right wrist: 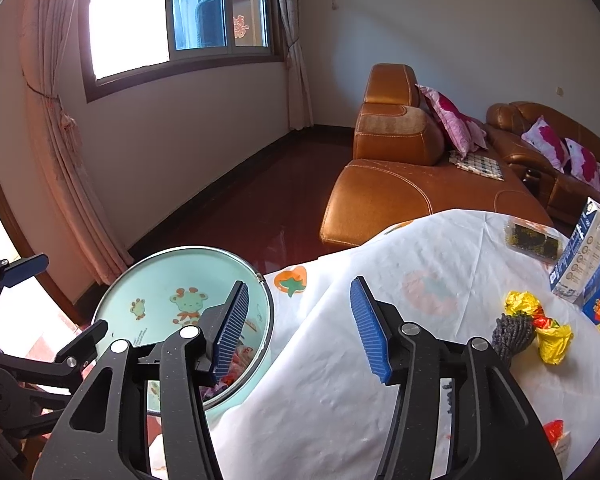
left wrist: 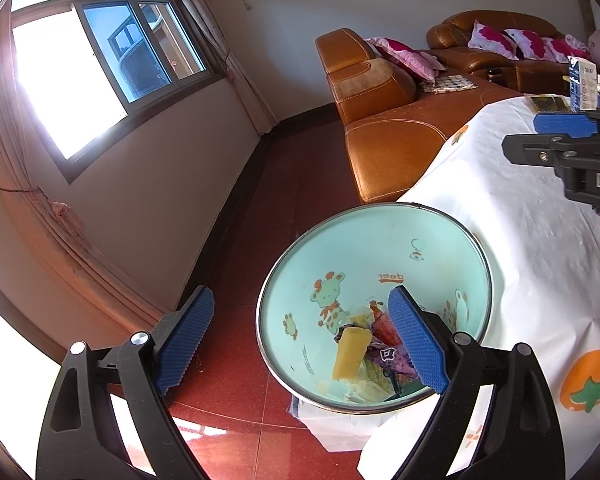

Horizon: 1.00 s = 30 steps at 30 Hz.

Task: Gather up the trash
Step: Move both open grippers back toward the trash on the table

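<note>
Hand-held grippers [left wrist: 300,340] [right wrist: 300,328] gape beside bin [left wrist: 380,240], table [right wrist: 380,360].

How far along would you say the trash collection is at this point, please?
Partly done. Several wrappers, including a yellow one, already lie inside the round mint-green cartoon-printed bin. Nothing is in hand: the left gripper and right gripper are both open and empty. Left on the white tablecloth: a crumpled yellow wrapper, a grey knitted scrap and a red scrap.

Bright daylight, window [left wrist: 60,80] blown out (hard glare), fisheye-bent edges, sharp focus
</note>
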Available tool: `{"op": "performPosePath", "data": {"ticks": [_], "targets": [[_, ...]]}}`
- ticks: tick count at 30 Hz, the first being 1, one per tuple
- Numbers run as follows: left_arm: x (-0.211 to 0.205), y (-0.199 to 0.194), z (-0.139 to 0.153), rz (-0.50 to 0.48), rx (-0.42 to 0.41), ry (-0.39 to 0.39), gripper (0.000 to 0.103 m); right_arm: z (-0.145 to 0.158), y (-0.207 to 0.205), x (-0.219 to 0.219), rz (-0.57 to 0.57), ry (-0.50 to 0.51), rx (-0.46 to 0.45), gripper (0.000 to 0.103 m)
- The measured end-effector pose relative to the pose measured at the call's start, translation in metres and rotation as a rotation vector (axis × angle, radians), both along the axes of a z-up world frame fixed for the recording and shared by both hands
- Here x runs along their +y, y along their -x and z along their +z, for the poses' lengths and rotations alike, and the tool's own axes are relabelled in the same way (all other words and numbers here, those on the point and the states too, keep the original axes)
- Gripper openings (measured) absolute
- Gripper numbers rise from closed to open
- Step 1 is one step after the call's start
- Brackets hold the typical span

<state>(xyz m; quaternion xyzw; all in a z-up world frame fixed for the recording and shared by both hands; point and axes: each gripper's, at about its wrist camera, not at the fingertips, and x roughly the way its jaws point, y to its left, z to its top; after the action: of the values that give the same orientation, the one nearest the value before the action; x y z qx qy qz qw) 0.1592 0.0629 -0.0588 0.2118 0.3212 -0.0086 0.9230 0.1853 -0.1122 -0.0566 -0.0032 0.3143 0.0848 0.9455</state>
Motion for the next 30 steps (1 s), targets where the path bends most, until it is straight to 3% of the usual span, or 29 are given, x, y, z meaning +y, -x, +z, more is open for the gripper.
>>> {"op": "performPosePath", "data": {"ticks": [8,14,24,30], "targets": [[-0.019,0.012,0.009,-0.040,0.002,0.018,0.088,0.022,0.032,-0.025,-0.021,-0.010,-0.020,0.056],[-0.060,0.029,0.007,-0.131,0.023,0.028,0.088,0.031,0.082,-0.088,-0.099,-0.017,-0.035,0.063],[-0.155,0.048,-0.009,-0.289,0.073,0.057,0.088,-0.008,0.155,-0.239,-0.426,-0.027,0.063,0.063],[-0.210,0.039,-0.014,-0.347,0.083,0.069,0.088,-0.028,0.177,-0.286,-0.524,-0.037,0.109,0.063]]}}
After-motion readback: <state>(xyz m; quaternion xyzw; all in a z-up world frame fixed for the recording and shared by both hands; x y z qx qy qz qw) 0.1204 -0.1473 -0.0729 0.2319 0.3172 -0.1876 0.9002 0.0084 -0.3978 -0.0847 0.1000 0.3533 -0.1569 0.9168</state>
